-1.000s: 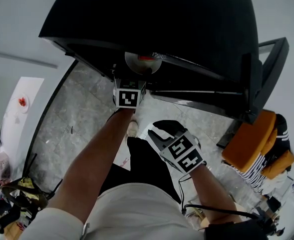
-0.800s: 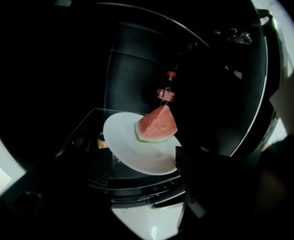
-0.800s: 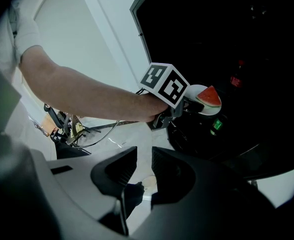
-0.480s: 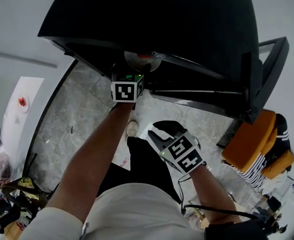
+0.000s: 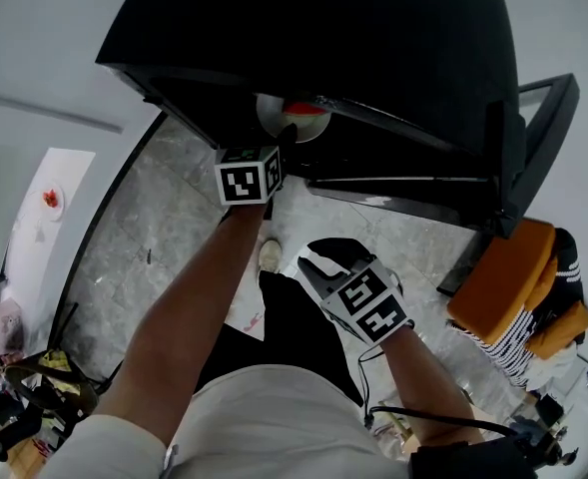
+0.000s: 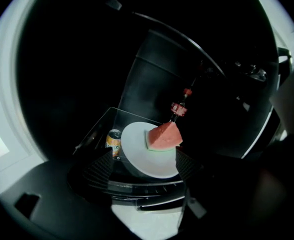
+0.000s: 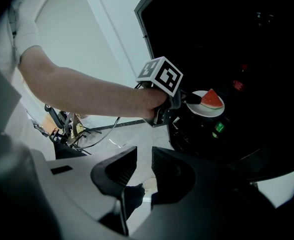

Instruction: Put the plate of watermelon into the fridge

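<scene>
Head view: the left gripper (image 5: 259,168) reaches with a stretched arm into the open black fridge (image 5: 323,48). At its front end is the white plate (image 5: 289,118), half under the fridge's top edge, with something red on it. The right gripper (image 5: 333,267) hangs low, near the person's body and well apart from the fridge. An orange seat (image 5: 498,277) stands at the right on the grey floor (image 5: 164,228).

Left gripper view: the left gripper (image 6: 144,156) holds the plate (image 6: 137,149) by its near rim, with one ribbed jaw on each side of it, closed on it. The watermelon (image 6: 164,136), a red wedge with a green rind, lies on the plate's far right part. The plate is inside the dark fridge, over a glass shelf (image 6: 109,119). I cannot tell if it already rests on the shelf. A can (image 6: 114,138) stands on the shelf just to the left of the plate, and a red bottle (image 6: 179,108) is behind the watermelon.

Right gripper view: the right gripper (image 7: 143,156) is empty. Its jaws stand apart, and only the floor (image 7: 137,134) shows through the gap. Farther off, the left gripper (image 7: 161,76) with its marker cube holds the plate (image 7: 199,109) and the watermelon (image 7: 211,99) in the fridge opening.
</scene>
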